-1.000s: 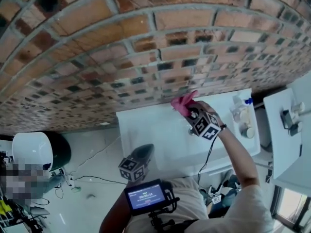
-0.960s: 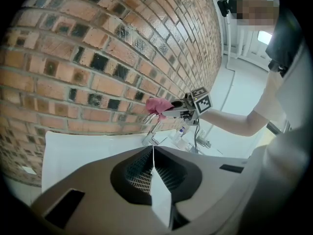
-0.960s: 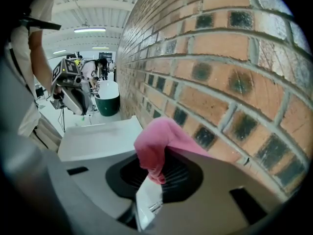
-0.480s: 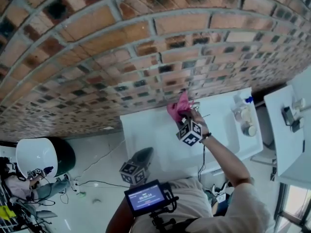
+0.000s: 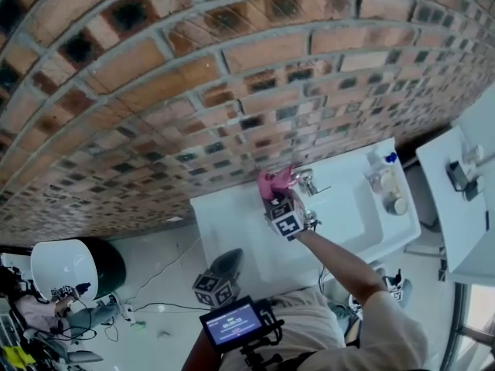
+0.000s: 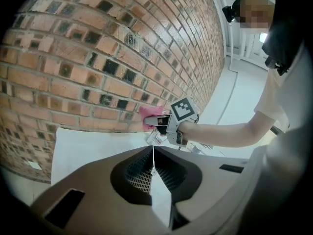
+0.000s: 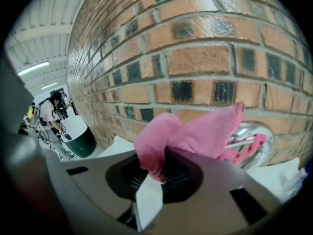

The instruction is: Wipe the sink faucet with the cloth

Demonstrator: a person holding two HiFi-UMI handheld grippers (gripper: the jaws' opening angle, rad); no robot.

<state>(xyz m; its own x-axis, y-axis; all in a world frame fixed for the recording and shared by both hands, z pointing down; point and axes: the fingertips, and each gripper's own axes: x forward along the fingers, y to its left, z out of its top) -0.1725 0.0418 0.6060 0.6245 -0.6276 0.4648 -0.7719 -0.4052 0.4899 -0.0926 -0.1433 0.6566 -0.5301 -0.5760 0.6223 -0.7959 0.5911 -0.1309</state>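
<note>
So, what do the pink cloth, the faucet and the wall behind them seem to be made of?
The cloth looks like soft pink fabric, perhaps microfibre: it folds limply and its surface is fuzzy. The faucet looks like polished metal, probably chrome-plated: it shines and reflects. The wall is matte, rough brick with grey mortar joints.

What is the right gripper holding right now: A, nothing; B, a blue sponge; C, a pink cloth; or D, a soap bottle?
C: in the right gripper view, the right gripper has its jaws shut on the pink cloth, up by the faucet.
</note>
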